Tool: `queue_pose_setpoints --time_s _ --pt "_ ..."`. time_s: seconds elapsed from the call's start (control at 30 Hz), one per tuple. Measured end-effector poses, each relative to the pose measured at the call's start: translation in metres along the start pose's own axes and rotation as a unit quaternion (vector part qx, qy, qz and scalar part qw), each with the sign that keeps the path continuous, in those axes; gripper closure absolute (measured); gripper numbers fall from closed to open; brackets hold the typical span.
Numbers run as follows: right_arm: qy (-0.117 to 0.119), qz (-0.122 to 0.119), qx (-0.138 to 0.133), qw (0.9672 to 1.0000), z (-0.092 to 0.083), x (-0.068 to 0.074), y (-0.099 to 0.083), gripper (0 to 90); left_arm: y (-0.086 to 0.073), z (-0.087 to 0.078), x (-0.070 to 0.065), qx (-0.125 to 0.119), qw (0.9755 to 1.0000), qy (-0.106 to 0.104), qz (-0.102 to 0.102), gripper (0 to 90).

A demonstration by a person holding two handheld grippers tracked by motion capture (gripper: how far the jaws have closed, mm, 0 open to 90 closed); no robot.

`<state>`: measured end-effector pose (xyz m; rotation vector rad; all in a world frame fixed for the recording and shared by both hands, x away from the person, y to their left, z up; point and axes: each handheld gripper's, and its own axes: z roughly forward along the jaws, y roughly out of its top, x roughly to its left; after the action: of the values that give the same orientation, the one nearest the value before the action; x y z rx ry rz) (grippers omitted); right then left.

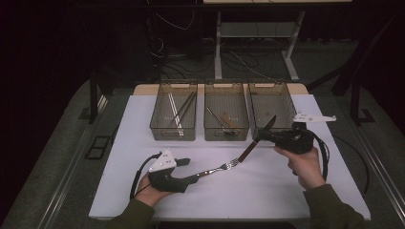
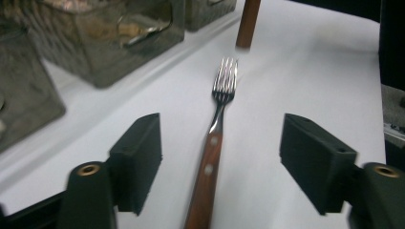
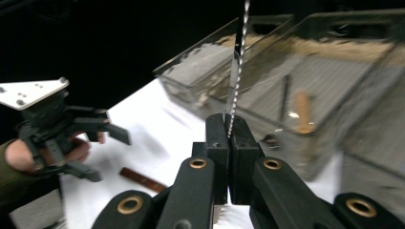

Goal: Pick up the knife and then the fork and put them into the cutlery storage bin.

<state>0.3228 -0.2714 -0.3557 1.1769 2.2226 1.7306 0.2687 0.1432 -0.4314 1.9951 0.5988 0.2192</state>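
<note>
A fork (image 1: 217, 168) with a wooden handle lies flat on the white mat. My left gripper (image 1: 192, 177) is low over its handle. In the left gripper view the jaws of my left gripper (image 2: 220, 143) stand open on either side of the fork (image 2: 213, 148), not touching it. My right gripper (image 1: 261, 136) is held above the mat, shut on a knife (image 1: 248, 151). The serrated blade (image 3: 237, 62) rises from between the pads of my right gripper (image 3: 228, 129). The knife's wooden handle hangs down-left, its end (image 2: 248, 24) just past the fork's tines.
Three see-through bins stand in a row at the back of the mat (image 1: 143, 191). The left bin (image 1: 173, 132) holds long thin utensils, the middle bin (image 1: 225, 135) wooden-handled pieces. The right bin (image 1: 282, 102) is behind my right gripper. Table legs and cables lie beyond.
</note>
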Motion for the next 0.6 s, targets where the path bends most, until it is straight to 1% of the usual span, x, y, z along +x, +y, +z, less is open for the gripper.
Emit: queue_pose_setpoints --time_s 0.07,0.1,0.13,0.17,0.2,0.3,0.33,0.43,0.47,0.5,0.53,0.6 --pt "-0.011 -0.004 -0.002 0.9999 -0.007 -0.006 0.006 89.5 -0.005 -0.001 0.002 0.011 0.9999 0.006 -0.002 19.7" --pt "-0.02 -0.003 -0.005 0.9998 -0.011 -0.008 0.009 89.5 -0.007 -0.001 0.004 0.015 0.9999 0.006 -0.003 16.8" --pt "-0.028 -0.008 -0.005 0.9996 -0.015 -0.011 0.012 89.6 -0.009 -0.001 0.005 0.018 0.9998 0.006 -0.009 14.1" --pt "-0.035 -0.007 -0.01 0.9993 -0.019 -0.014 0.015 89.6 -0.01 -0.001 0.006 0.022 0.9997 0.006 -0.013 12.8" --pt "-0.044 -0.007 -0.013 0.9989 -0.022 -0.016 0.018 89.7 -0.011 -0.001 0.006 0.021 0.9996 0.01 -0.016 10.7" --pt "-0.064 -0.008 -0.02 0.9977 -0.031 -0.025 0.028 89.7 -0.01 -0.002 0.007 0.013 0.9997 0.013 -0.015 2.5" --pt "-0.071 -0.005 -0.021 0.9973 -0.034 -0.027 0.032 89.6 -0.01 -0.002 0.007 0.013 0.9997 0.014 -0.015 1.0" --pt "-0.086 -0.004 -0.028 0.9959 -0.042 -0.034 0.043 89.7 -0.011 -0.002 0.008 0.017 0.9994 0.015 -0.025 0.0" --pt "-0.092 -0.006 -0.03 0.9953 -0.045 -0.037 0.046 89.7 -0.011 -0.002 0.008 0.016 0.9994 0.015 -0.026 0.0" --pt "-0.096 -0.001 -0.032 0.9948 -0.047 -0.038 0.049 89.7 -0.011 -0.003 0.008 0.016 0.9994 0.017 -0.026 0.0" --pt "-0.1 -0.002 -0.034 0.9943 -0.05 -0.041 0.053 89.7 -0.01 -0.003 0.009 0.017 0.9993 0.02 -0.025 0.0" --pt "-0.11 -0.002 -0.038 0.9932 -0.054 -0.045 0.059 89.7 -0.009 -0.004 0.009 0.013 0.9992 0.023 -0.029 0.0"
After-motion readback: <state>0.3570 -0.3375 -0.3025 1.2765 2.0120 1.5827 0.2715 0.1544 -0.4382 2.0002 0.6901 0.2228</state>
